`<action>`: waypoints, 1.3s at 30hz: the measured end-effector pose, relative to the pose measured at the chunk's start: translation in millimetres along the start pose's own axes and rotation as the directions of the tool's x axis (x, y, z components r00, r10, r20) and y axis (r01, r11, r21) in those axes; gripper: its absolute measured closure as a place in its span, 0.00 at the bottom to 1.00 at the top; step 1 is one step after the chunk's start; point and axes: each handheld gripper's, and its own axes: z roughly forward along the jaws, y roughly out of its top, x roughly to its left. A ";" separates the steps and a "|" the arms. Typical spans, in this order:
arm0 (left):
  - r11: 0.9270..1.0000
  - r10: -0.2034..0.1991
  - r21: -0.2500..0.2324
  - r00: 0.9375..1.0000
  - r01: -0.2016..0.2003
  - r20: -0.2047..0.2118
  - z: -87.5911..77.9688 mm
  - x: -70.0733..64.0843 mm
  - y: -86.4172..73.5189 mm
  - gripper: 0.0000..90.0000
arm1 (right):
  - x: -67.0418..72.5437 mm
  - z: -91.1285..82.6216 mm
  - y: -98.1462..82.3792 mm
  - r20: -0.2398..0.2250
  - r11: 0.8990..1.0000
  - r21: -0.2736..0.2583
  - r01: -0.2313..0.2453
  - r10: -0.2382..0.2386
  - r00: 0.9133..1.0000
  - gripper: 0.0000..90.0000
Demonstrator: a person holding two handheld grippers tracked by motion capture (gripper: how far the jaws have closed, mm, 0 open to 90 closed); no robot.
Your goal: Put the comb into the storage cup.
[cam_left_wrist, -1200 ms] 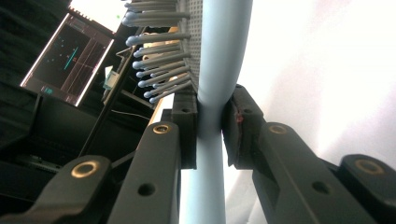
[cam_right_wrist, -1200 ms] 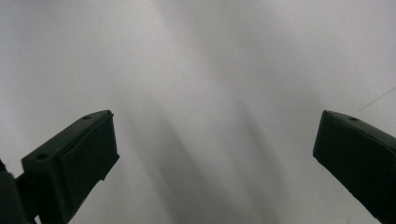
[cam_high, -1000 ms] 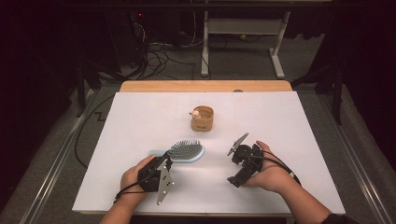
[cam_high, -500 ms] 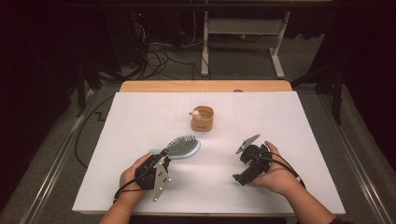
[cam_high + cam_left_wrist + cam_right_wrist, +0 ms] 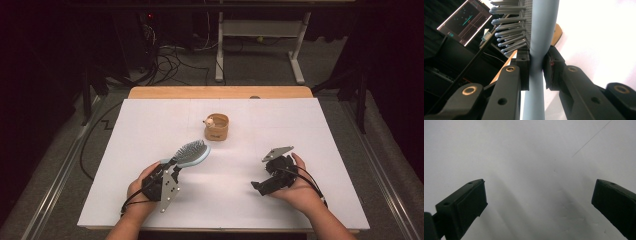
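A light blue hairbrush (image 5: 191,152) with grey bristles is held by its handle in my left gripper (image 5: 167,169), its head tilted up and away over the white table (image 5: 150,125). In the left gripper view both pads (image 5: 524,67) press on the brush handle (image 5: 537,50), bristles to the left. My right gripper (image 5: 260,186) sits at the front right, held low over the table and tipped down towards it. Its jaws stand wide open in the right gripper view, with bare white table between them (image 5: 537,200).
A small wooden cup (image 5: 216,126) with a little white object in it stands at mid-table, beyond both grippers. A wooden strip (image 5: 220,92) runs along the table's far edge. Cables and a desk frame (image 5: 260,30) lie on the floor behind.
The brush has tilted up off the table in the left gripper. The right gripper has moved right and lower, tipping towards the table.
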 end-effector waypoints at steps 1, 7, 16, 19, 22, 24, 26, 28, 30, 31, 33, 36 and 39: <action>1.000 -0.010 -0.004 1.000 0.010 -0.001 0.0 0.8 -0.2 0.85 | 0.0 0.2 -1.2 0.001 1.000 -0.008 -0.004 0.004 1.000 0.00; 0.996 -0.089 -0.007 0.996 0.089 0.003 -1.2 8.1 -2.2 0.85 | -1.1 1.1 -8.7 0.007 0.996 -0.074 -0.041 0.042 0.999 0.00; 0.978 -0.208 -0.009 0.978 0.208 0.006 -2.0 18.7 -8.9 0.85 | -2.7 -1.5 -17.5 0.010 0.978 -0.190 -0.081 0.085 0.996 0.00; 0.964 -0.264 -0.012 0.965 0.264 0.014 -2.2 22.6 -11.9 0.85 | -3.0 -1.6 -20.1 0.007 0.971 -0.220 -0.096 0.100 0.995 0.00; 0.949 -0.315 -0.015 0.949 0.315 0.022 -2.9 27.4 -15.5 0.85 | -3.3 -1.3 -23.4 0.002 0.961 -0.256 -0.109 0.113 0.994 0.00; 0.936 -0.351 -0.020 0.936 0.352 0.027 -3.7 30.9 -18.0 0.85 | -2.7 -0.6 -25.6 0.003 0.955 -0.273 -0.116 0.121 0.993 0.00; 0.920 -0.389 -0.028 0.921 0.390 0.030 -4.8 34.5 -20.5 0.85 | -2.5 -0.2 -27.3 0.003 0.950 -0.287 -0.119 0.125 0.992 0.00; 0.908 -0.415 -0.034 0.909 0.417 0.035 -5.6 37.2 -22.3 0.85 | -1.6 0.5 -29.2 0.000 0.946 -0.299 -0.127 0.133 0.991 0.00; 0.893 -0.446 -0.039 0.894 0.448 0.042 -6.3 39.8 -24.6 0.85 | -1.3 1.8 -31.0 -0.005 0.942 -0.310 -0.131 0.136 0.991 0.00; 0.888 -0.456 -0.040 0.889 0.458 0.045 -6.5 40.5 -25.4 0.85 | -0.5 2.3 -32.3 -0.008 0.939 -0.315 -0.138 0.143 0.990 0.00; 0.877 -0.477 -0.040 0.877 0.479 0.053 -6.5 42.1 -27.3 0.85 | 0.4 3.4 -34.2 -0.014 0.934 -0.326 -0.146 0.149 0.989 0.00; 0.861 -0.503 -0.040 0.861 0.507 0.071 -6.1 43.8 -29.8 0.85 | 1.0 4.9 -36.7 -0.027 0.930 -0.334 -0.154 0.154 0.988 0.00; 0.848 -0.523 -0.046 0.848 0.527 0.081 -6.4 44.9 -30.8 0.85 | 1.7 3.7 -37.9 -0.027 0.924 -0.351 -0.150 0.151 0.988 0.00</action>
